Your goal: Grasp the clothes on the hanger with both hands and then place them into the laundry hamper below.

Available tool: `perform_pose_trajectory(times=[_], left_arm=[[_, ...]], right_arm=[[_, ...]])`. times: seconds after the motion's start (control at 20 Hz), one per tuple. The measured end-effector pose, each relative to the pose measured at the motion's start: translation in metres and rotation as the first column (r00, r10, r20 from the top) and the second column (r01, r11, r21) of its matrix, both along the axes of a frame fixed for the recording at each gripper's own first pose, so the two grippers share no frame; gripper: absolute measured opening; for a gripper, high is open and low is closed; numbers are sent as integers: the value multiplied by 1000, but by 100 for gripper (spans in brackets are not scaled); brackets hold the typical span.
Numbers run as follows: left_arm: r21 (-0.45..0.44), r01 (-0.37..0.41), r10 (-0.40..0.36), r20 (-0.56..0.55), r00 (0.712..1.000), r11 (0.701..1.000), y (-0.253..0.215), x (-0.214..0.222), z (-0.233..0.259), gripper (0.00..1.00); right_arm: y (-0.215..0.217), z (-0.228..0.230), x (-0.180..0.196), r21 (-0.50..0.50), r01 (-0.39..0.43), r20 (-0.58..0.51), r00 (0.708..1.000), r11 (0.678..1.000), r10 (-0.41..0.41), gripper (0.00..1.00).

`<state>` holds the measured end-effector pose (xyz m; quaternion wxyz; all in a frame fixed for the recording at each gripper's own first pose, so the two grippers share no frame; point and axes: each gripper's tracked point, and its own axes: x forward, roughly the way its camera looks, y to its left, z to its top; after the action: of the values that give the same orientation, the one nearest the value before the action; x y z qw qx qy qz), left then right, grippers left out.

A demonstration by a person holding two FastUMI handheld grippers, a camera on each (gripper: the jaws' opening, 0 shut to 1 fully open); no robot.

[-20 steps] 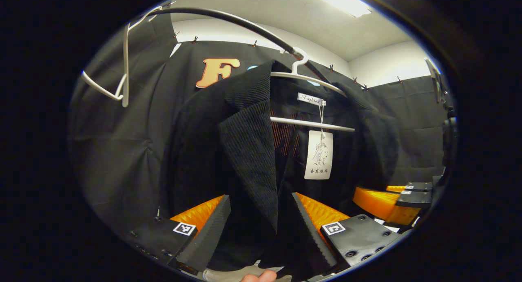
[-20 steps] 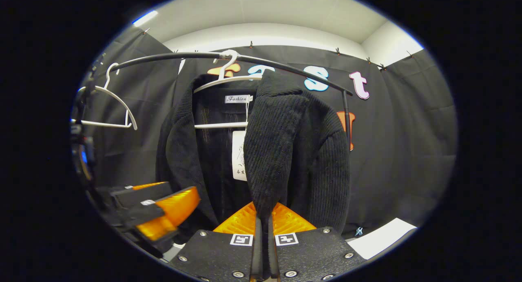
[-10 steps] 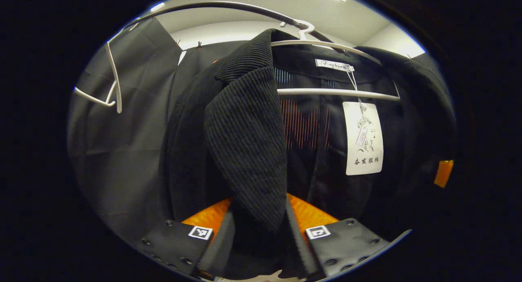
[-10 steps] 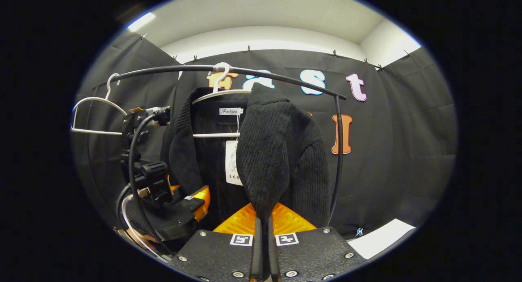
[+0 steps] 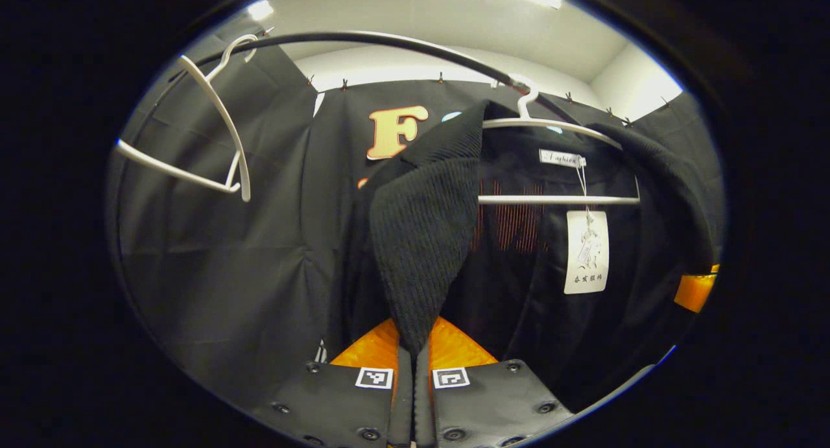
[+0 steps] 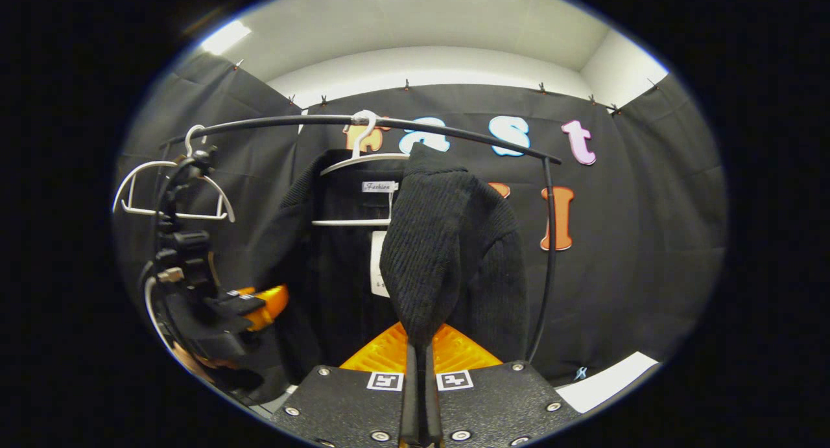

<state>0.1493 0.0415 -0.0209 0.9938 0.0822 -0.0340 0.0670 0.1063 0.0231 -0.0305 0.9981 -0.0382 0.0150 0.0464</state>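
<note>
Two grippers pinching black jacket [image 5: 421, 240], one lapel each. Left gripper [image 5: 413, 364], bottom centre of left gripper view, fingers closed tight on lapel tip. Right gripper [image 6: 420, 364], bottom centre of right gripper view, fingers likewise clamping other lapel. Jacket hanging on white hanger [image 6: 363, 163] from black rail [image 6: 454, 129], centre frame. Paper tag [image 5: 587, 252] dangling inside collar. Spare hanger [image 5: 214, 143] hanging empty, upper left. Left gripper also showing at lower left of right gripper view.
</note>
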Motion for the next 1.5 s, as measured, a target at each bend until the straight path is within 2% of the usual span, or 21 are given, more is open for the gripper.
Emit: perform_pose_trajectory(times=[0.1, 0.15, 0.25, 0.35, 0.45, 0.55, 0.65, 0.7, 0.8, 0.9, 0.95, 1.0, 1.1, 1.15, 1.2, 1.25, 1.5], left_arm=[[35, -3, 2, 39, 999, 999, 12, -12, 23, 8], [41, -18, 15, 65, 998, 999, 21, -18, 37, 12], [46, -53, 47, 131, 990, 998, 36, -29, 71, 8], [46, -98, 88, 191, 978, 994, 44, -30, 105, 12], [43, -141, 125, 263, 957, 989, 47, -25, 138, 8], [49, -167, 147, 284, 947, 985, 43, -18, 152, 12], [36, -180, 162, 296, 941, 983, 41, -11, 164, 5], [29, -199, 181, 307, 934, 980, 44, -8, 170, 12], [23, -227, 208, 314, 926, 974, 52, 3, 178, 8], [26, -242, 222, 317, 922, 970, 59, 11, 185, 8], [24, -250, 229, 324, 918, 968, 63, 13, 189, 12], [20, -263, 242, 331, 912, 965, 67, 14, 193, 8], [20, -283, 261, 334, 906, 959, 76, 17, 196, 12], [25, -291, 266, 331, 905, 956, 79, 19, 196, 8], [35, -299, 272, 328, 905, 953, 80, 20, 195, 12], [45, -311, 280, 330, 901, 949, 81, 20, 194, 8], [47, -338, 307, 316, 898, 940, 91, 29, 182, 8]], right_arm=[[-2, 6, -1, -4, 53, 13, 999, 999, -53, 4], [-6, 12, -2, -6, 92, 25, 995, 996, -92, 4], [-18, 32, -8, -9, 165, 66, 984, 986, -164, 3], [-24, 60, -9, -12, 191, 121, 975, 982, -188, 3], [-42, 90, -8, -46, 228, 184, 959, 973, -216, 2], [-62, 108, -1, -65, 248, 205, 951, 966, -231, 2], [-80, 123, 13, -30, 254, 211, 947, 967, -242, 2], [-91, 132, 20, -13, 262, 223, 941, 965, -253, 2], [-112, 145, 34, 2, 275, 245, 932, 961, -267, 1], [-124, 151, 52, 32, 268, 248, 931, 963, -268, 2], [-129, 154, 61, 43, 265, 251, 930, 963, -267, 2], [-138, 155, 68, 41, 274, 254, 927, 961, -275, 1], [-151, 150, 86, 9, 295, 246, 926, 956, -288, 1], [-157, 141, 99, -4, 300, 230, 929, 954, -291, 1], [-157, 133, 108, -8, 295, 213, 934, 955, -287, 1], [-157, 122, 116, -7, 290, 193, 939, 957, -284, 1], [-130, 57, 133, -11, 227, 110, 968, 974, -225, 1]])
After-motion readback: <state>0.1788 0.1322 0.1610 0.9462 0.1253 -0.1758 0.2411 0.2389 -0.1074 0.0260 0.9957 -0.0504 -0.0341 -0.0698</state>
